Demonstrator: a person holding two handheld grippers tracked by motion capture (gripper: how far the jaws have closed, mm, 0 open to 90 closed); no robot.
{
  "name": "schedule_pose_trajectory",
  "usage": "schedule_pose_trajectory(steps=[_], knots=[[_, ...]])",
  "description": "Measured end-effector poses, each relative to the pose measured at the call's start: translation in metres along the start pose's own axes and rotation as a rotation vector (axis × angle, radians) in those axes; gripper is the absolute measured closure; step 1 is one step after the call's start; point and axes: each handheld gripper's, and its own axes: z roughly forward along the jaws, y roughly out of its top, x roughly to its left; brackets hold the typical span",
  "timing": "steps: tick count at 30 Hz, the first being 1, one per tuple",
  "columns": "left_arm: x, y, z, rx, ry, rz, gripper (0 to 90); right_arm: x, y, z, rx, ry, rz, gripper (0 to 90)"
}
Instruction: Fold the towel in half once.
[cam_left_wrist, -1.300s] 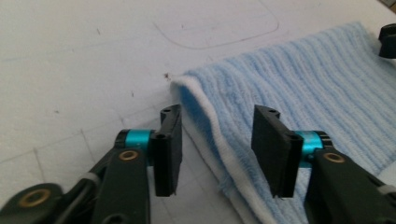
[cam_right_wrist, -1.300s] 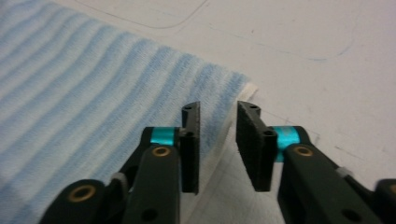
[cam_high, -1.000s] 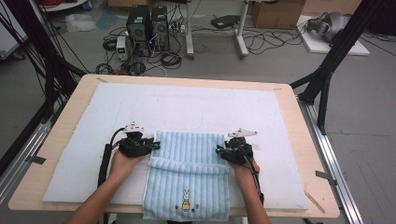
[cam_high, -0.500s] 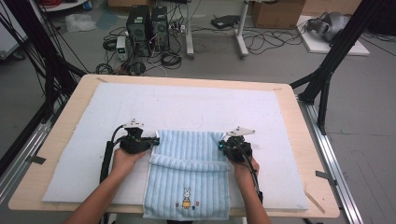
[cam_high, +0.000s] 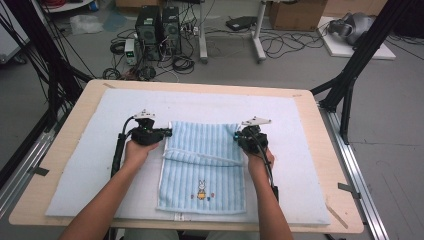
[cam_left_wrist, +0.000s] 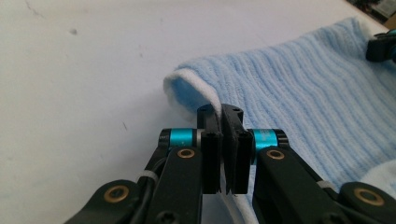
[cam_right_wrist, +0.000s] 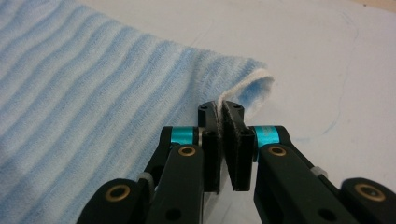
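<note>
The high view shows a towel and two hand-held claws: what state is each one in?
Blue towel: partly folded, flat on the mat, far corners pinched.
Left gripper: shut on the towel's corner.
Right gripper: shut on the other corner.
White mat: lying flat on the table.

On the tabletop (cam_high: 60, 165) a mat (cam_high: 300, 150) lies flat, and on the mat we see a towel (cam_high: 202, 175) near the front edge, midway across. Its far part is doubled back over the near part. We find the left tongs (cam_high: 169, 132) at the towel's far left corner and the right tongs (cam_high: 237, 137) at its far right corner, each clamped on the folded edge. Behind the tabletop, 2 computer towers (cam_high: 159, 22) stand on the floor among cables.
</note>
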Motion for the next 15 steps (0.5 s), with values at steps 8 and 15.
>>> schedule_pose_trajectory(steps=[8, 15], knots=[[0.015, -0.001, 0.011, -0.006, -0.018, -0.030, 85.8, -0.003, 0.010, 0.012, 0.002, -0.038, 0.004, 86.0], [0.015, 0.000, 0.015, -0.003, 0.006, -0.038, 66.1, -0.004, 0.007, 0.019, 0.027, -0.050, 0.000, 82.6]])
